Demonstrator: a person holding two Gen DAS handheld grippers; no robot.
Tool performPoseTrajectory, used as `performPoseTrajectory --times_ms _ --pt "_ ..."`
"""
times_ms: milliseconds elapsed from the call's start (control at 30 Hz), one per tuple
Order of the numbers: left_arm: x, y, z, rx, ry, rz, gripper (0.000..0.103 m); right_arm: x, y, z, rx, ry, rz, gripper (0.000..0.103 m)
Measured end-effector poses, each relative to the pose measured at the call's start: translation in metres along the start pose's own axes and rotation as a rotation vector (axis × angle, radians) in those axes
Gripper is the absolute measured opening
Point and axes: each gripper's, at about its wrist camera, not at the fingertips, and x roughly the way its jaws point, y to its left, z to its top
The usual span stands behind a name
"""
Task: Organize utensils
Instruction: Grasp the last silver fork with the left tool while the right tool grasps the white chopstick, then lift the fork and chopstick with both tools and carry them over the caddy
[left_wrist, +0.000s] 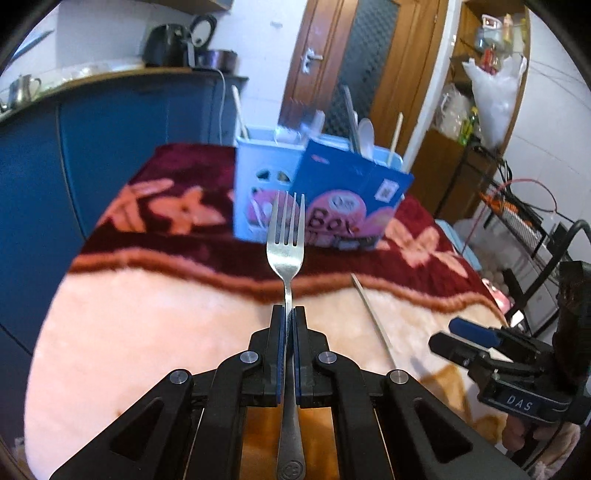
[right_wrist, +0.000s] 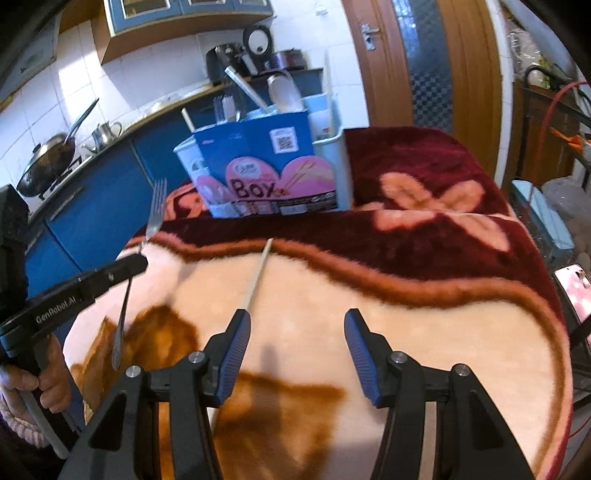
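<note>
- Left black two-finger claw (left_wrist: 288, 314) clamped tight on the neck of a silver metal fork (left_wrist: 286, 236), blue pads pressed together on the shaft.
- Fork held clear of the cloth, tines pointing ahead and upward from the claw, handle running back between the fingers toward the camera; long axis in line with the claw's own reach.
- Straight ahead of those tines, well apart: a pale blue perforated plastic utensil caddy (left_wrist: 258, 173) with a blue printed cardboard box (left_wrist: 351, 192) leaning on its front, already stocked with upright spoons and sticks.
- Judged as the carrying step: fork picked, not yet delivered. Coming move likely needs a lift above the caddy rim and a tilt so one end drops into a compartment; which compartment cannot be told from here.
- Right black claw (right_wrist: 293, 347) parted, blue ribbed pads wide, nothing between them, hovering over the peach part of the plush maroon-and-peach floral blanket (right_wrist: 424, 332).
- Thin pale chopstick (right_wrist: 258, 273) lying flat on the blanket just ahead of the right claw, slightly to its left, long axis running away from the claw toward the caddy, near end almost at the left fingertip.
- Right claw clearly nearer the chopstick than the left; a small shift left probably needed to straddle it, and a grasp across the thin shaft risks rolling it on the soft pile.
- A person's hand (right_wrist: 44, 384) wrapped round the left claw's handle, at the right camera's lower left.
</note>
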Motion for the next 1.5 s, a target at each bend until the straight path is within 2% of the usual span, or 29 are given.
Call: performPoseTrajectory --times_ms 333,533,700,800,900,967,1033,1200,1367,1500 --pt "-0.015 0.016 0.008 0.004 -0.107 0.003 0.003 0.032 0.024 0.017 -0.051 0.154 -0.014 0.056" --pt "-0.019 0.025 0.012 0.011 -0.148 -0.003 0.003 0.048 0.036 0.028 -0.069 0.221 -0.028 0.056" --pt "-0.020 0.032 0.016 -0.004 -0.165 -0.018 0.003 0.063 0.040 0.041 -0.058 0.316 -0.013 0.056" --pt "-0.020 0.034 0.020 0.002 -0.183 -0.022 0.003 0.072 0.039 0.048 -0.044 0.365 -0.025 0.047" --pt "-0.021 0.033 0.024 0.014 -0.204 -0.022 0.003 0.078 0.036 0.055 -0.045 0.399 -0.051 0.034" --pt "-0.021 0.033 0.028 0.016 -0.214 -0.022 0.003 0.079 0.035 0.056 -0.055 0.405 -0.072 0.020" --pt "-0.020 0.032 0.032 0.017 -0.220 -0.022 0.003 0.079 0.033 0.056 -0.056 0.403 -0.075 0.011" --pt "-0.019 0.029 0.041 0.020 -0.247 -0.027 0.003 0.064 0.016 0.054 0.006 0.341 0.004 0.006" --pt "-0.017 0.026 0.058 0.013 -0.293 -0.020 0.003 0.033 0.001 0.051 0.070 0.197 0.097 0.006" --pt "-0.017 0.020 0.075 0.018 -0.342 -0.012 0.003 0.008 -0.006 0.053 0.066 0.070 0.107 0.006"
